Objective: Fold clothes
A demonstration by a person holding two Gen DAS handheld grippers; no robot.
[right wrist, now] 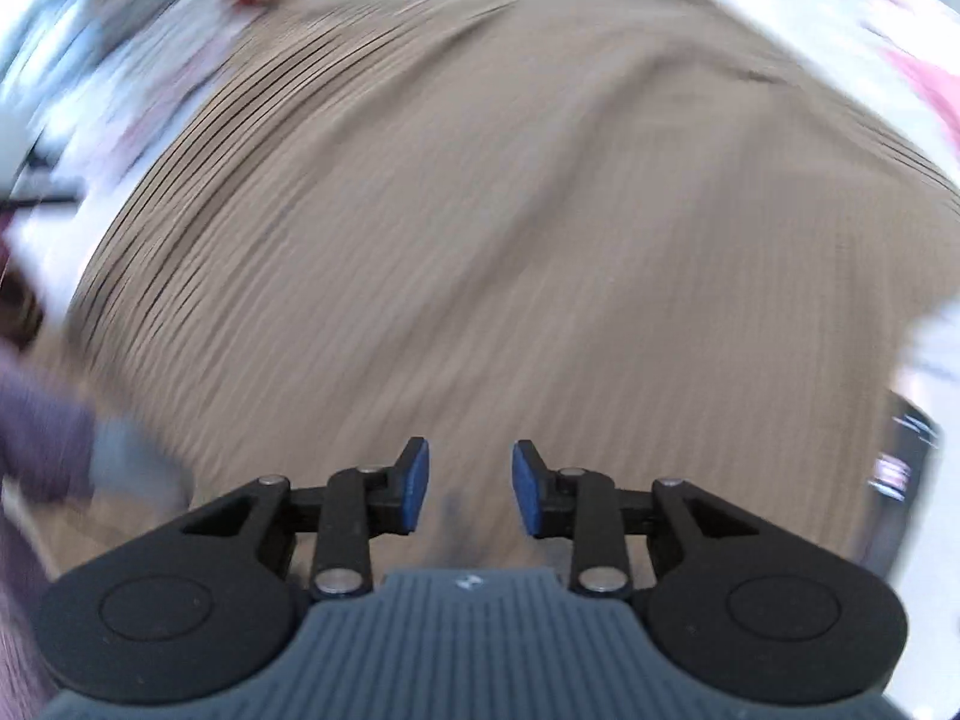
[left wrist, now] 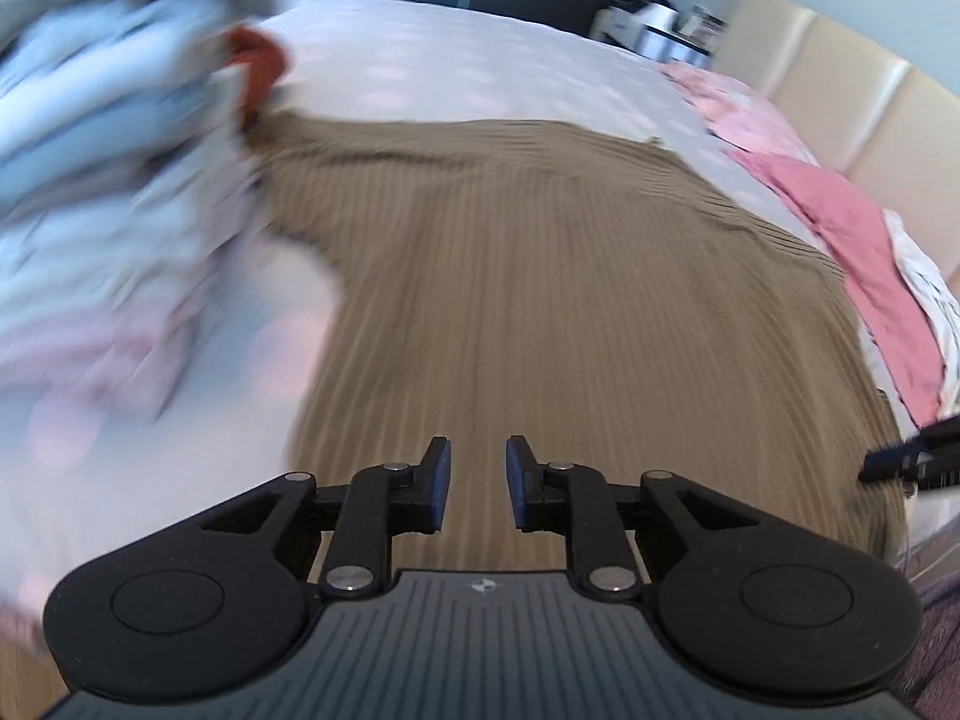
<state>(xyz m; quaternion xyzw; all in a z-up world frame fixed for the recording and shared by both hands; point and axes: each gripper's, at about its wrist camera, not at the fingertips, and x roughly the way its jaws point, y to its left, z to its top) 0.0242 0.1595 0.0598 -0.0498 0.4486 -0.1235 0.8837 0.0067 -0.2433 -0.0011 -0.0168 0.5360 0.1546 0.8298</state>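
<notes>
Brown ribbed garment (left wrist: 540,276) lies spread flat on the white bed sheet (left wrist: 432,48), directly ahead of and beneath both grippers. Left gripper (left wrist: 478,480) stands above the garment's near portion, its blue-padded fingers (left wrist: 441,480) a narrow gap apart with nothing between them; only ribbed cloth shows below. Right gripper (right wrist: 470,486) is likewise poised over the brown cloth, jaws parted somewhat wider, nothing clamped. Whether either set of fingertips touches the fabric cannot be told. Ahead and to the left of the left gripper sits a heap of pale clothes (left wrist: 102,138), heavily blurred, with a rust-red item (left wrist: 261,60) at its far edge. Ahead and to its right, pink clothing (left wrist: 852,240) lies along the bed's edge by a cream padded headboard (left wrist: 840,90). Right wrist view is motion-blurred throughout.
</notes>
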